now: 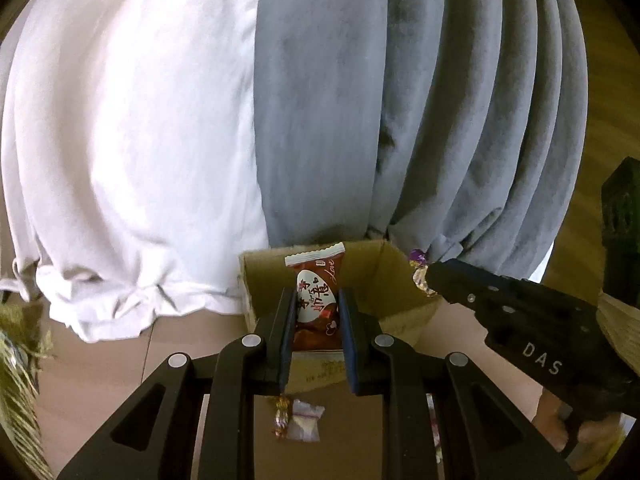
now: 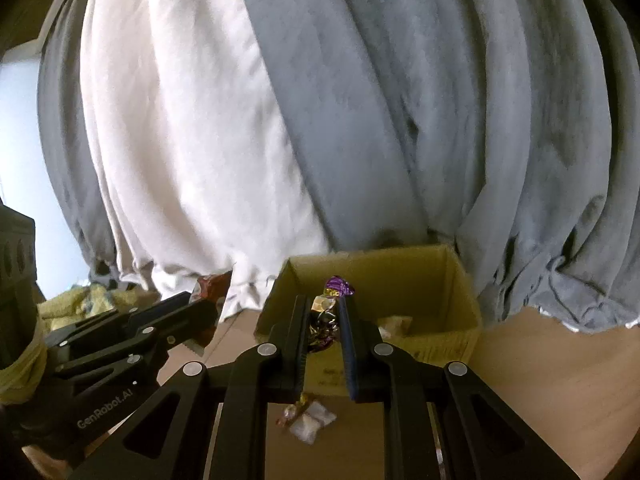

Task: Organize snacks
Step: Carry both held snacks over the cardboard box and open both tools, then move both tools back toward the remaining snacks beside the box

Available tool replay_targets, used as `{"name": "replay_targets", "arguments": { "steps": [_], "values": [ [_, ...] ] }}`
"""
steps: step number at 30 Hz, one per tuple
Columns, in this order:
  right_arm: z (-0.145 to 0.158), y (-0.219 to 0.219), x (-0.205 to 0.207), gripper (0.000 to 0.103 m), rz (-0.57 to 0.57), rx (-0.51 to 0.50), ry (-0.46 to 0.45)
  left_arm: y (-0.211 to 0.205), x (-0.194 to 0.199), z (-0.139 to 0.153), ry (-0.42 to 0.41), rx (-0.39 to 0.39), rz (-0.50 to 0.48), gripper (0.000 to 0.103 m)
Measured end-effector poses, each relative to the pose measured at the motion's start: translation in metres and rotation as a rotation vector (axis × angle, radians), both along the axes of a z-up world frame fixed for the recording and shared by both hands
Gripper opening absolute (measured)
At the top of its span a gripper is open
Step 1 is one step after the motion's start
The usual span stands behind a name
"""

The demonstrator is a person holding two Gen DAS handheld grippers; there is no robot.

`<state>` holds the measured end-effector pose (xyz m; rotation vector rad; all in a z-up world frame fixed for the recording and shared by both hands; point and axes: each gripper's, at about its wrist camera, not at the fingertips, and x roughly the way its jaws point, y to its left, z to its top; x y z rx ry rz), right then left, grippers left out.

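Note:
My left gripper (image 1: 317,305) is shut on a brown-red snack packet (image 1: 318,300) with a white heart label, held upright in front of an open cardboard box (image 1: 394,276). My right gripper (image 2: 325,310) is shut on a purple-and-gold foil candy (image 2: 329,300), held up before the same cardboard box (image 2: 452,280). In the left wrist view the right gripper (image 1: 425,280) comes in from the right with the foil candy (image 1: 420,274) at its tip. The left gripper (image 2: 202,308) shows at the left of the right wrist view with the snack packet (image 2: 212,286).
Loose sweets lie on the floor before the box: a gold foil candy (image 1: 281,416) and a clear packet (image 1: 306,420), also the clear packet (image 2: 310,424). White and grey curtains (image 1: 280,120) hang behind the box. A pale wrapper (image 2: 396,324) lies inside it. A yellowish cloth (image 2: 88,300) sits at left.

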<state>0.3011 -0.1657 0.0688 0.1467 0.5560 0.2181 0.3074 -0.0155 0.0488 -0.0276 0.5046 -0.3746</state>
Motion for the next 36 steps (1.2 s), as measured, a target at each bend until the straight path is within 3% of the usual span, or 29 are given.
{"name": "replay_targets", "arguments": {
  "steps": [8,21,23,29,36],
  "values": [
    [0.012,-0.011,0.032,0.016,-0.004,-0.015,0.001,-0.014,0.037,0.011,0.013,0.017,-0.028,0.022],
    [0.000,-0.021,0.087,0.017,-0.013,-0.038,0.091,-0.038,0.101,0.001,0.126,0.052,-0.073,0.022],
    [-0.002,-0.021,0.093,0.017,-0.015,-0.041,0.104,-0.040,0.110,0.000,0.135,0.061,-0.077,0.028],
    [-0.011,-0.021,0.101,0.018,-0.031,-0.048,0.144,-0.036,0.104,0.000,0.107,0.075,-0.045,0.034],
    [-0.015,-0.013,0.078,0.018,-0.029,-0.061,0.125,-0.022,0.073,-0.004,0.068,0.091,-0.013,0.036]
  ]
}}
